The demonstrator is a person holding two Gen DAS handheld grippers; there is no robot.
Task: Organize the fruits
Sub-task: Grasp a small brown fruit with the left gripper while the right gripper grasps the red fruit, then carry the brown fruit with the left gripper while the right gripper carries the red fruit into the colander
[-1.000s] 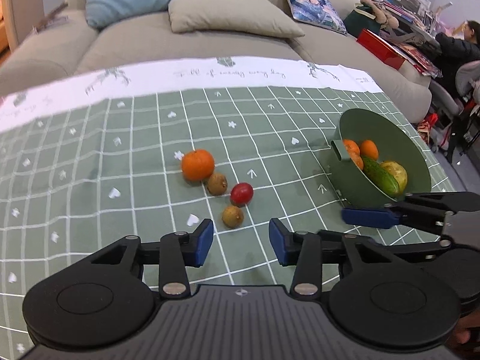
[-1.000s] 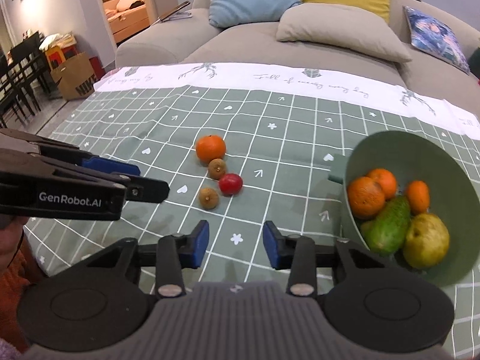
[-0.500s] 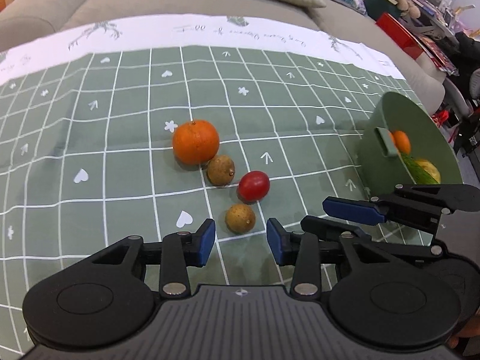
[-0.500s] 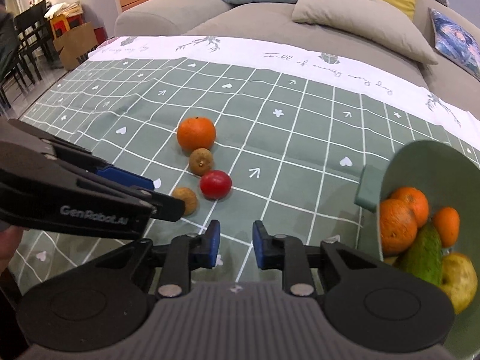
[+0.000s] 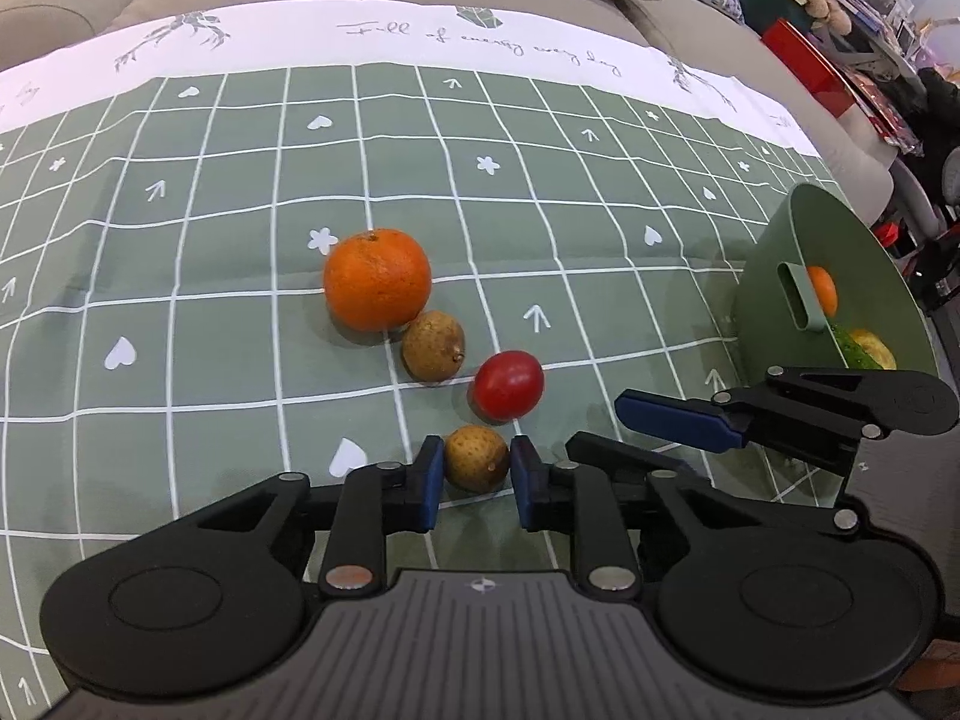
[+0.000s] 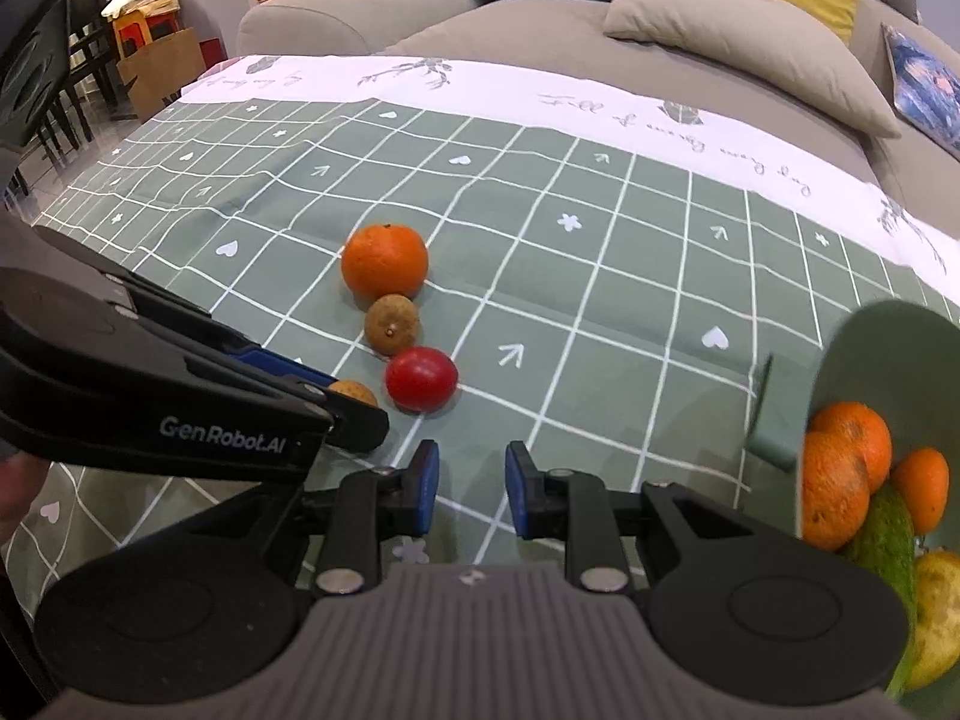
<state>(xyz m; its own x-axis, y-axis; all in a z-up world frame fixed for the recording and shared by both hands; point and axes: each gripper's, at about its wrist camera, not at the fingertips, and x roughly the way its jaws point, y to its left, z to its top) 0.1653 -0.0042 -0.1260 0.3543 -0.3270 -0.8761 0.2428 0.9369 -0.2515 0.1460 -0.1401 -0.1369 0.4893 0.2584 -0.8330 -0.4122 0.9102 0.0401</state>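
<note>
On the green grid tablecloth lie an orange (image 5: 377,279), a brown longan (image 5: 433,346), a red cherry tomato (image 5: 508,384) and a second brown longan (image 5: 476,458). My left gripper (image 5: 477,480) has its blue pads on both sides of this nearer longan, touching or nearly touching it on the cloth. My right gripper (image 6: 471,483) is open and empty, just short of the tomato (image 6: 421,378). The green basket (image 6: 864,360) at right holds oranges (image 6: 840,468), a cucumber and a yellow fruit. The left gripper's arm hides most of the near longan (image 6: 355,391) in the right wrist view.
A grey sofa with cushions (image 6: 738,54) runs behind the table. The tablecloth's white border (image 5: 420,36) marks the far edge. The basket's wall with its handle slot (image 5: 798,300) stands at the right of the left wrist view. Chairs and boxes (image 6: 150,60) stand far left.
Both grippers moved forward and down toward the fruit. My left gripper's jaws narrowed around the near longan. My right gripper came closer to the tomato, jaws slightly wider.
</note>
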